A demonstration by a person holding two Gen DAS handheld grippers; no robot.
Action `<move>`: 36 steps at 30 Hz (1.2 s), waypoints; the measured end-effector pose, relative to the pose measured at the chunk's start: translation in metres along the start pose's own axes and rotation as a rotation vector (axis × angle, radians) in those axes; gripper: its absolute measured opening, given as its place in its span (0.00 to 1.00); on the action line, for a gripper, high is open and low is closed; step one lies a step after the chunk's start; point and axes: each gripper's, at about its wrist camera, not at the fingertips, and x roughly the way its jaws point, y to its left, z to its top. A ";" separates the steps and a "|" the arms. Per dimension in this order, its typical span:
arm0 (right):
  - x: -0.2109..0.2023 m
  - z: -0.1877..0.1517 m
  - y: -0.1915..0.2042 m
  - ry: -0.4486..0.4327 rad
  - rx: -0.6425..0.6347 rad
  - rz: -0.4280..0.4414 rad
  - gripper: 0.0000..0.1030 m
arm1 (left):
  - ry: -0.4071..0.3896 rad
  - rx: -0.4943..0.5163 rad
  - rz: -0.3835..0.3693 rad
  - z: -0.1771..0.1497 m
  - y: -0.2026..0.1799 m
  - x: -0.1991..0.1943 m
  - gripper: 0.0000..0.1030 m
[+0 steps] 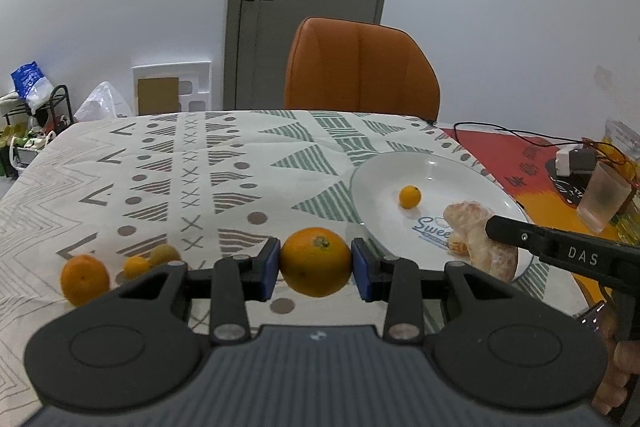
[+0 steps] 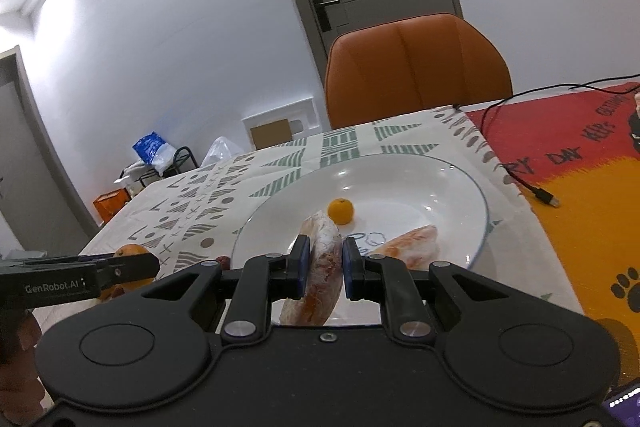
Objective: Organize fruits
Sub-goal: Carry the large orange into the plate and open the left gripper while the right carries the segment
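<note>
Fingers (image 1: pixel 315 269) pinch round glossy orange (image 1: pixel 315 261).

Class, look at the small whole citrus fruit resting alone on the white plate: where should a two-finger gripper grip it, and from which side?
Grip the small citrus fruit across its middle, probably from above: it is round, and the white plate rim hinders low approaches.

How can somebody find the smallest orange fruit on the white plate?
Look at the white plate in front of the orange chair. Near its middle sits a small round orange fruit. Unlike the peeled, whitish pieces beside it, it has smooth, unpeeled skin.
</note>
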 end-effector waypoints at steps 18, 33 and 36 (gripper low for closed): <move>-0.023 -0.003 -0.041 -0.031 0.092 -0.059 0.23 | -0.003 0.071 -0.069 0.014 -0.043 0.020 0.36; -0.023 -0.008 -0.037 -0.014 0.088 -0.034 0.29 | -0.002 0.105 -0.068 0.019 -0.056 0.034 0.40; -0.020 -0.009 -0.032 -0.008 0.084 -0.022 0.30 | -0.002 0.100 -0.051 0.019 -0.050 0.032 0.44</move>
